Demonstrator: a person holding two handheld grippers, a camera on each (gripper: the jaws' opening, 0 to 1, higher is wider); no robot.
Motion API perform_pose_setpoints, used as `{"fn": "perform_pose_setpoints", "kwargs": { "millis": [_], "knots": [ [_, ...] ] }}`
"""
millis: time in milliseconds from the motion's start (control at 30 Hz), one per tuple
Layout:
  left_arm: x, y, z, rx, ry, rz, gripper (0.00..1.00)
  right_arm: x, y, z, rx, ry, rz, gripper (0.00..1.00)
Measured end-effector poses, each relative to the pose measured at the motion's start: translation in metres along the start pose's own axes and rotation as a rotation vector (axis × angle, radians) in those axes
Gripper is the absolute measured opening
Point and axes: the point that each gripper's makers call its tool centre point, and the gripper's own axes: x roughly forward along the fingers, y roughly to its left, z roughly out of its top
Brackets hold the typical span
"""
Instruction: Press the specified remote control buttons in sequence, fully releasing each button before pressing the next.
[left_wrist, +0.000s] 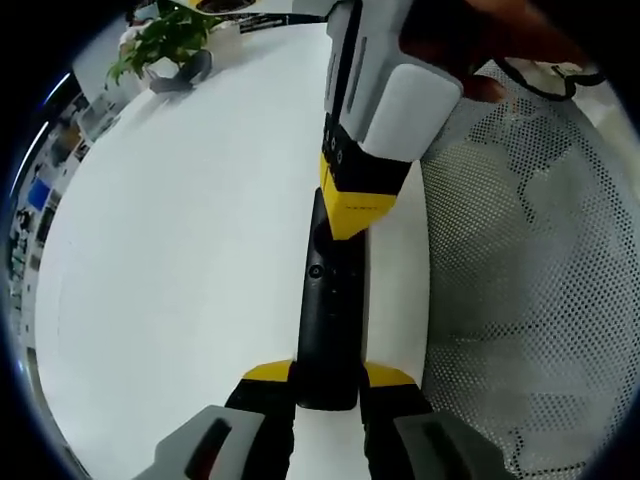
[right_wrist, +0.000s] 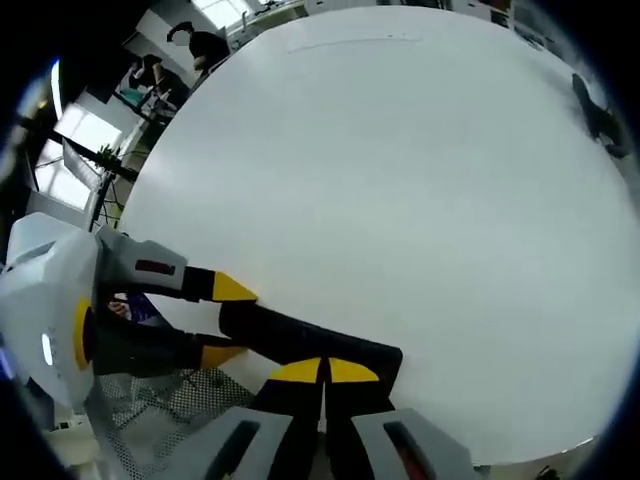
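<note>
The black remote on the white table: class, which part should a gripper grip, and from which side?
Grip the remote across its narrow width at one end, coming in along its length, as the left gripper does. It is long and slim and lies flat on the table, and an end grip leaves the buttons uncovered.
</note>
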Motion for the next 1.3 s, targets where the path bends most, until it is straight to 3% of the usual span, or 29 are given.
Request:
{"fn": "perform_pose_setpoints", "kwargs": {
  "millis": [800,1033,1300],
  "knots": [
    [0.0003,0.0009,0.0002,0.003,-0.004,-0.011,0.24,0.0067,-0.0006,-0.004,-0.057,0.05,-0.062,0.0],
    [0.0004,0.0005,0.0009,0.019,0.012,-0.015,0.24,0.005,-0.0028,-0.0034,0.005,0.068,-0.021,0.0],
    [0.0,0.0013,0.0,0.022,0.001,-0.024,0.24,0.0057,-0.0003,0.0017,-0.004,0.047,-0.017,0.0]
  ]
}}
